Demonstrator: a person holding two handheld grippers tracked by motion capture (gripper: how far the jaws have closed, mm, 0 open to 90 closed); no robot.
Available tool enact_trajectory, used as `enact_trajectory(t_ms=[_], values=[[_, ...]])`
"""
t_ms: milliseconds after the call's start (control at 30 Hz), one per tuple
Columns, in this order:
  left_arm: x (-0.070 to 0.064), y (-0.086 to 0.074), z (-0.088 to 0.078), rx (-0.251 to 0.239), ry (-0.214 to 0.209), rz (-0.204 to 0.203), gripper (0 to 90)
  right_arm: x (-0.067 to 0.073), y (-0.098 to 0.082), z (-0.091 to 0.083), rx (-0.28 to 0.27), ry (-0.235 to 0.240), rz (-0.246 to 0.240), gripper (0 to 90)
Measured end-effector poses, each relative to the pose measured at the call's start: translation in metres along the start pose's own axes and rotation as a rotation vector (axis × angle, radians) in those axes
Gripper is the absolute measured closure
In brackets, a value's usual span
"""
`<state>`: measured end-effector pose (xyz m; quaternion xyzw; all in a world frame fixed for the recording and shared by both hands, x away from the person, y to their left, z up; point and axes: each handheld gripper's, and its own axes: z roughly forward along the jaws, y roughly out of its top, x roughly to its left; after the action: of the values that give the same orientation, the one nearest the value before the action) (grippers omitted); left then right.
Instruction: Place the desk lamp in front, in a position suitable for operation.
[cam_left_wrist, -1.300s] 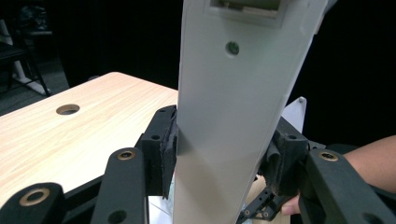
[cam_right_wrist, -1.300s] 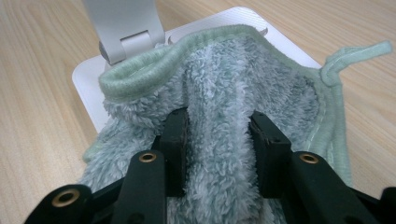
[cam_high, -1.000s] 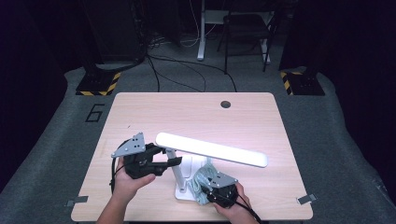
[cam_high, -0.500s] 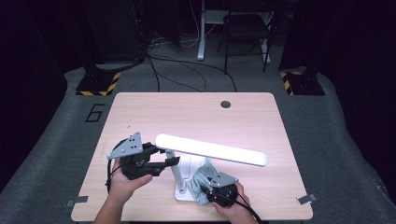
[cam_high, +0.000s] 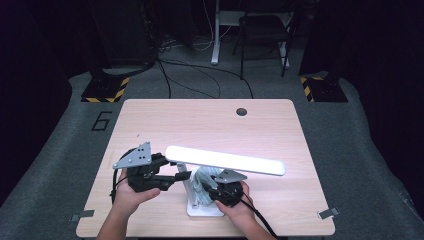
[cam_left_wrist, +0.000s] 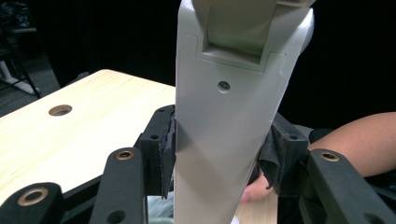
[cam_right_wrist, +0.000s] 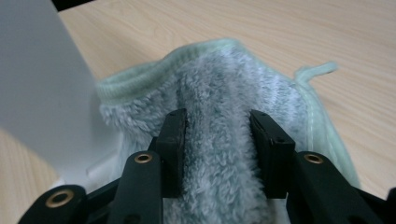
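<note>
I've got a white desk lamp (cam_high: 200, 197) standing near the front edge of the tabletop (cam_high: 210, 125), its base (cam_high: 202, 209) flat on the wood between the two hands. Its long lamp head (cam_high: 225, 160) runs roughly level above the tabletop, from over the left claw out to the right, dipping slightly at the right end. Left claw (cam_left_wrist: 219, 158) is clamped on the lamp's upright arm (cam_left_wrist: 224, 116): in the left gripper view both pads press the arm's flanks, one each side, with the hinge recess and a screw just above the grip. In the high view this claw (cam_high: 181, 176) comes in from the left, roughly level, grey plate on top. Right claw (cam_right_wrist: 219, 135) holds a pale green fluffy cloth (cam_right_wrist: 233, 116): in the right gripper view a ridge of pile is bunched between the two pads, which bite into it; jaws are narrow, not fully closed. The cloth's stitched hem (cam_right_wrist: 140, 77) butts against the white lamp surface at the left of that view, and a small loop tag (cam_right_wrist: 317, 70) lies on the wood at the far side. In the high view the cloth (cam_high: 202, 182) sits against the lamp's stem just above the base, with the right claw (cam_high: 217, 192) right beside it. A round cable hole (cam_high: 241, 111) sits near the tabletop's far edge, well apart from the work.
</note>
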<state>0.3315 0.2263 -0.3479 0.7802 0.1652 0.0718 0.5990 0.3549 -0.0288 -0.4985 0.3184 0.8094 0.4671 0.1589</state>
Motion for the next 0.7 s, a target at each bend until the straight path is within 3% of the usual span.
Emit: enact_trajectory(t_ms=[133,333,533,700], values=[[-0.003,0.001,0.0,0.011,0.007,0.02,52.4,0.007,0.008,0.015,-0.005,0.003,-0.017,58.6],[-0.004,0.0,0.0,0.012,0.016,0.017,52.7,0.009,0.012,0.035,0.074,0.012,-0.119,60.1],[-0.005,0.0,0.0,0.014,0.022,0.016,52.7,0.004,0.014,0.038,0.079,0.002,-0.14,61.5],[-0.005,0.0,0.0,0.008,0.018,0.012,52.7,-0.007,0.018,0.043,0.089,-0.039,-0.09,61.8]])
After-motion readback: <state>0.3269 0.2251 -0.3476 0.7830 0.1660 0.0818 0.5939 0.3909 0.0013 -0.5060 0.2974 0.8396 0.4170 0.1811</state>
